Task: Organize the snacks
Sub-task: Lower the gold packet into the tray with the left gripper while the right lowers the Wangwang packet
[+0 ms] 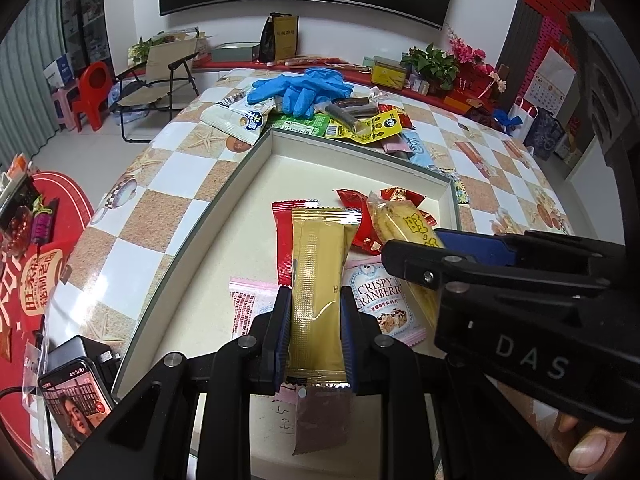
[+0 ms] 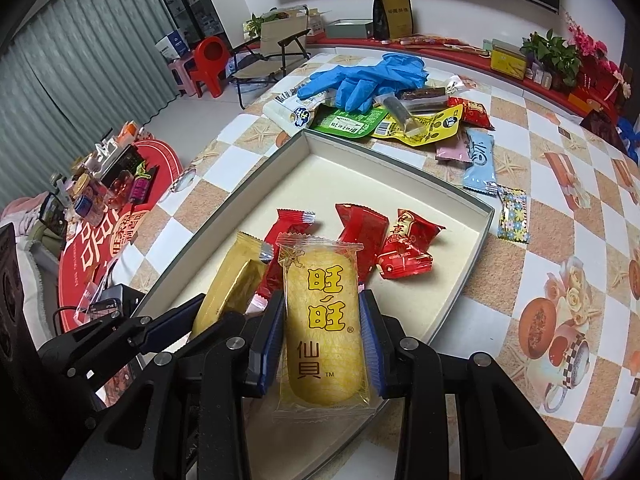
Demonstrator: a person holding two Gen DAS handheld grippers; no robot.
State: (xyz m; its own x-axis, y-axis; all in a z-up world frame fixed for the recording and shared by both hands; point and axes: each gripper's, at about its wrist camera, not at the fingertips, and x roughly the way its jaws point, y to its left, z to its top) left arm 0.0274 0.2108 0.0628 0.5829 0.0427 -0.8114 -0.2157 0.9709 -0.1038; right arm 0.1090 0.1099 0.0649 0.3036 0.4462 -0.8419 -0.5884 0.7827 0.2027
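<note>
A shallow white box tray [image 1: 280, 148] [image 2: 320, 148] lies on the checkered table. My left gripper [image 1: 316, 296] is shut on a gold snack bar [image 1: 318, 272], held over the tray's near part. My right gripper [image 2: 322, 300] is shut on a yellow rice-cracker packet [image 2: 320, 316], also over the tray; it shows in the left wrist view [image 1: 404, 220] beside the right gripper's black body. In the tray lie red packets [image 2: 364, 236] [image 1: 354, 204], a pink cranberry packet [image 1: 380, 308] and another pink packet [image 1: 252, 304]. The left gripper and gold bar show at the left of the right wrist view [image 2: 228, 284].
Beyond the tray's far edge lies a pile of snacks [image 2: 400, 120] [image 1: 360, 124] with blue gloves [image 1: 300, 88] [image 2: 360, 78] on top. A light blue packet [image 2: 480, 164] and a floral packet [image 2: 514, 214] lie right of the tray. A phone [image 1: 76, 400] stands at the left table edge.
</note>
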